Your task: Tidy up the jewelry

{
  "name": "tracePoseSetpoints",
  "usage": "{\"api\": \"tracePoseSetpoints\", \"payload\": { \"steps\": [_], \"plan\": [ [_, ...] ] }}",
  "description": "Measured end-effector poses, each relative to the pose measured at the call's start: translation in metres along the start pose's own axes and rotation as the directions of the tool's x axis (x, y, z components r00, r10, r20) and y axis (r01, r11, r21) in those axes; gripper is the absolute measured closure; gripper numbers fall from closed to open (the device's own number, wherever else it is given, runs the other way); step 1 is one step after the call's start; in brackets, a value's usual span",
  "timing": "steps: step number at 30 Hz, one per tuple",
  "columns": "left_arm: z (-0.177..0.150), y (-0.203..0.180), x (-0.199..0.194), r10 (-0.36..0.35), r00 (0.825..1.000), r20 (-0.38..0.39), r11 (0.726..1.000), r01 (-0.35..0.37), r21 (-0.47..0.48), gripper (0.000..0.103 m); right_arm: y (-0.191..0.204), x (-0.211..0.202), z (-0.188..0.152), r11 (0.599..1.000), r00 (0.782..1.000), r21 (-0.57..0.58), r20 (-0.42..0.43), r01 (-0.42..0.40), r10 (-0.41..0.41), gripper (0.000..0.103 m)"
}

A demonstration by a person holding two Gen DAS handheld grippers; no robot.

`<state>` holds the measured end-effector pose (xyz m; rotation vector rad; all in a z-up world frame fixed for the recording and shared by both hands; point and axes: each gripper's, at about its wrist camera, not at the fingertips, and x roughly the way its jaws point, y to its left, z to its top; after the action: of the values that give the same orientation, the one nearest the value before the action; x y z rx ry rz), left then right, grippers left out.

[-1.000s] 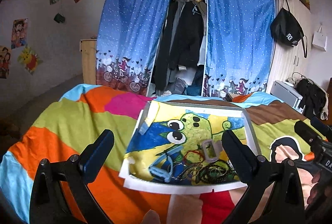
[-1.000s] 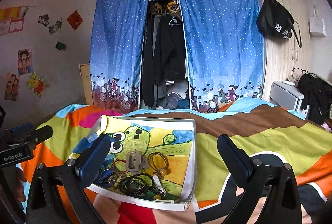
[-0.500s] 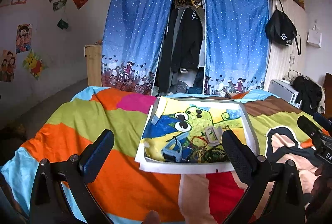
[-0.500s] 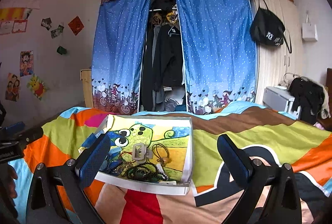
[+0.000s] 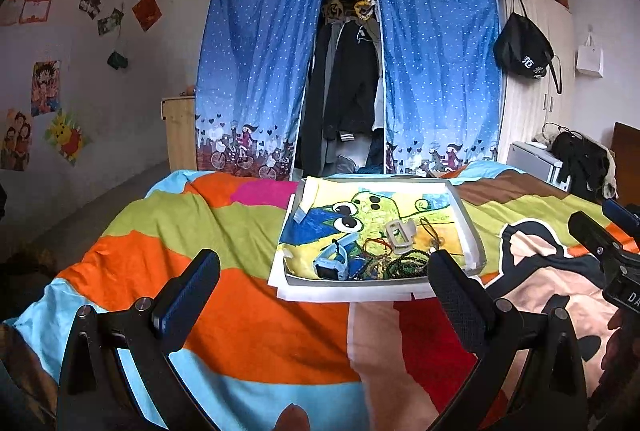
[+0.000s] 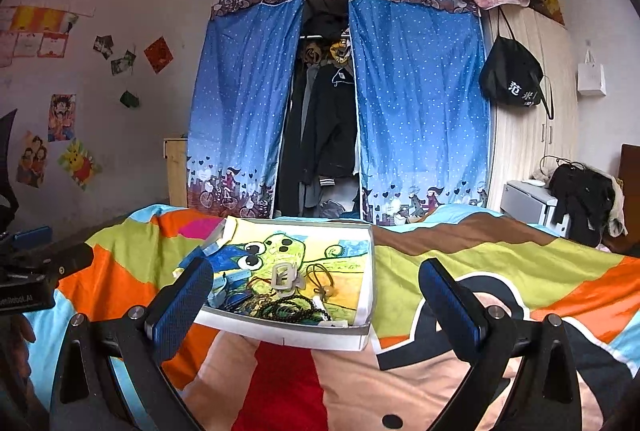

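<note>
Tangled jewelry waits in a shallow tray (image 5: pixel 472 231) on the bed.
The bead strings (image 6: pixel 286 305) knot at the tray's 6 o'clock edge; both grippers (image 5: pixel 324 283) (image 6: pixel 314 291) hover spread and empty, so one pinch may drag neighbouring pieces out.

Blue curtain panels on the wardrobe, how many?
2. The left curtain panel hangs left of the open gap with dark clothes; the right curtain panel hangs right of it, beside the wooden cabinet.
</note>
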<state>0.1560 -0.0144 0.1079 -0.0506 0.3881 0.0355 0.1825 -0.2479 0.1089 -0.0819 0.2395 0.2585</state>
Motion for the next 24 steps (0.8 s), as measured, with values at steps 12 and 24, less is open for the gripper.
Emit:
{"api": "tracePoseSetpoints", "payload": {
  "steps": [12,24],
  "plan": [
    [-0.048,-0.015,-0.041,0.001,1.000,0.028,1.000,-0.001,-0.005,0.001,0.002,-0.042,-0.031,1.000,1.000,0.028,0.007,0.013,-0.013,0.000],
    [-0.098,-0.031,-0.051,-0.022,1.000,-0.010,0.996,0.022,0.087,0.001,0.013,-0.063,-0.079,1.000,0.999,0.012,-0.034,0.029,-0.028,0.000]
  ]
}}
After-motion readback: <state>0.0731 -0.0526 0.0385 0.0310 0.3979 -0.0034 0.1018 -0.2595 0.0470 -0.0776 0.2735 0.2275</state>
